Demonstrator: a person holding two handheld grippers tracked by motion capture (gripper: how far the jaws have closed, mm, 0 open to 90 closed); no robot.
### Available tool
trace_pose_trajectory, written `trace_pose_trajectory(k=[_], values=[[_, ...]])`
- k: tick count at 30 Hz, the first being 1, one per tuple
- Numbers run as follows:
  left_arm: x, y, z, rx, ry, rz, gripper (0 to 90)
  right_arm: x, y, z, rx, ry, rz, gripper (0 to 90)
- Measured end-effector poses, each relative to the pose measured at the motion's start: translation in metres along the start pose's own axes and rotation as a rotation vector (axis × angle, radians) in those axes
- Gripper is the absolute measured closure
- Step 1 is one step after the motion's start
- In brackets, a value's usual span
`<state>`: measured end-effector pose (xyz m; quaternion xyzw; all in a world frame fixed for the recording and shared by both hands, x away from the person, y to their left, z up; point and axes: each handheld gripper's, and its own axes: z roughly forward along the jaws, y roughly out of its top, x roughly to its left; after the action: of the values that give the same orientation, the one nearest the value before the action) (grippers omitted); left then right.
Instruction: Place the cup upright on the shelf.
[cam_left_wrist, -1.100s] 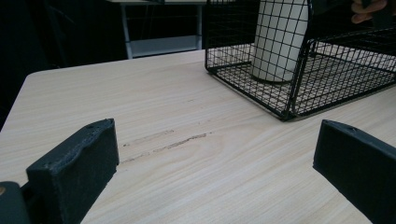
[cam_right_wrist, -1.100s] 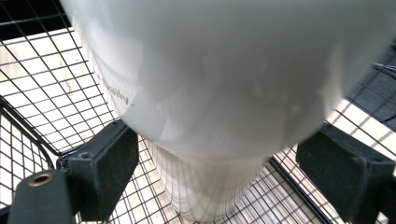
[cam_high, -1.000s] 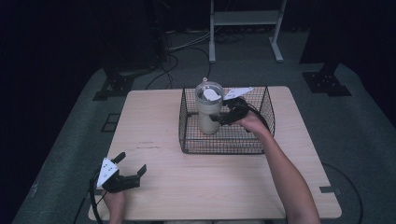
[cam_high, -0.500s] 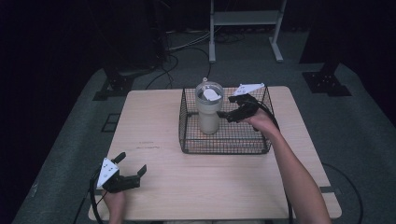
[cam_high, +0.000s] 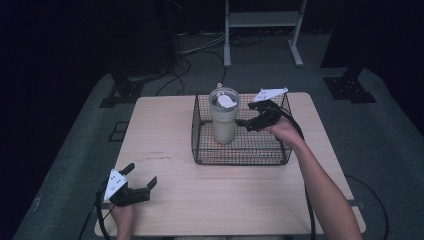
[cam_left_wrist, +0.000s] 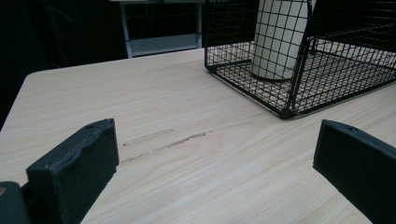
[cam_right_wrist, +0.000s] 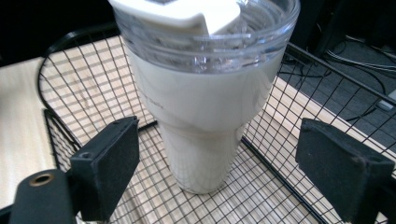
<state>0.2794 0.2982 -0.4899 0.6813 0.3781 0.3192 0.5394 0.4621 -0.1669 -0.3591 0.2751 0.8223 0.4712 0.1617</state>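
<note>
A cream tumbler (cam_high: 223, 117) with a clear lid stands upright in the left part of a black wire basket (cam_high: 240, 152) on the wooden table. My right gripper (cam_high: 243, 123) hovers inside the basket just right of the tumbler (cam_right_wrist: 205, 116), open, its jaws wide and apart from the cup. My left gripper (cam_high: 141, 176) rests low at the table's front left, open with nothing between its jaws. In the left gripper view the basket (cam_left_wrist: 299, 70) and the tumbler (cam_left_wrist: 280, 37) stand farther off, at the upper right.
The wooden table (cam_high: 165, 135) has bare surface left of and in front of the basket. A white metal stand (cam_high: 262, 25) and cables lie on the dark floor behind the table. A cable trails from each gripper.
My right gripper has drawn back to the right, away from the tumbler, which stays standing in the basket. The left gripper has not moved.
</note>
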Motion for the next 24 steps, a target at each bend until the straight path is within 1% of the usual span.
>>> trace_pose_trajectory(k=[2,3,6,9,11,14,20,24], values=[[0.000,0.000,0.000,-0.001,0.000,-0.002,0.0,0.002,0.002,-0.007,-0.010,-0.010,0.000,13.0],[0.000,0.000,0.000,0.000,0.000,-0.001,0.0,0.002,0.002,-0.007,-0.010,-0.010,0.000,13.0],[0.000,0.000,0.000,0.000,0.000,0.001,0.0,0.004,0.002,-0.016,-0.021,-0.013,-0.003,13.0],[0.000,0.000,0.000,0.000,0.001,0.000,0.0,0.005,0.002,-0.018,-0.024,-0.011,0.001,13.0],[0.000,0.000,0.000,0.001,0.001,-0.001,0.0,0.006,0.001,-0.021,-0.021,-0.006,0.005,13.0],[0.000,0.000,0.000,0.002,0.002,0.000,0.0,0.008,-0.002,-0.026,-0.007,-0.012,-0.006,13.0],[0.000,0.000,0.001,0.004,0.002,0.000,0.0,0.009,-0.007,-0.034,-0.006,-0.012,0.008,13.1],[0.000,0.000,0.001,0.006,0.004,-0.001,0.0,0.012,-0.011,-0.041,-0.003,-0.010,0.002,13.1]])
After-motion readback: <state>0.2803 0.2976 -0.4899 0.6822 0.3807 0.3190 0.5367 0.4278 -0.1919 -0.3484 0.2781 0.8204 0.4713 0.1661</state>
